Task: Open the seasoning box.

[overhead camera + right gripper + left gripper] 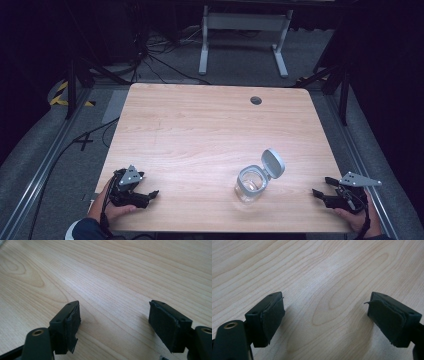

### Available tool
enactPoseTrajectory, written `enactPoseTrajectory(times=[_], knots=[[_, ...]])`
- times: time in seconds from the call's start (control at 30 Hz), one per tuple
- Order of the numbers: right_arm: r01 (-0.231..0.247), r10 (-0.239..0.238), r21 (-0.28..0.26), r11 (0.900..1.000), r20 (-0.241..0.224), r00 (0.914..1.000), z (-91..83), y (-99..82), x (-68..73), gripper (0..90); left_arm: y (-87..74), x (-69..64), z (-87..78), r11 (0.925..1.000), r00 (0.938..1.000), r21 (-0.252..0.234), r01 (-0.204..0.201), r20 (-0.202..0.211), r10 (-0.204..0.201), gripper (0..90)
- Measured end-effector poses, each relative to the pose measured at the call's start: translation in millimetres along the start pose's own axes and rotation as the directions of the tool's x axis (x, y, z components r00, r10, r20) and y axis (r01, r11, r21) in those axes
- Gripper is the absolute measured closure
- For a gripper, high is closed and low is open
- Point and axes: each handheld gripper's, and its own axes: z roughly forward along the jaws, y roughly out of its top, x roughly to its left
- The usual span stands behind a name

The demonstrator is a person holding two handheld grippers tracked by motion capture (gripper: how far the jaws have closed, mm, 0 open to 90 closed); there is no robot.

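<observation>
A clear glass jar (pixel 251 183) stands on the wooden table (pixel 200 130) toward the front right, its grey hinged lid (pixel 272 162) flipped open and tilted back. My left gripper (pixel 145 192) rests at the table's front left corner, held by a hand, open with nothing between its pads (pixel 273 316). My right gripper (pixel 320 187) sits at the front right edge, right of the jar and apart from it, also open. Bare wood lies between its pads (pixel 72 322).
A round cable hole (pixel 256 100) is set in the table near its far edge. Beyond the table stand a white desk frame (pixel 245 35) and cables on a grey floor. Metal rails run along both sides.
</observation>
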Motion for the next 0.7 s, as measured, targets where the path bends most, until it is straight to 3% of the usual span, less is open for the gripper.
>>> enactPoseTrajectory(times=[0.7], knots=[[-0.005,0.005,0.001,1.0,0.006,1.0,1.1,0.9,-0.2,24.9,0.0,-1.1,1.3,0.9999,0.9999,-0.01,0.014,-0.008,-0.014,14.2]])
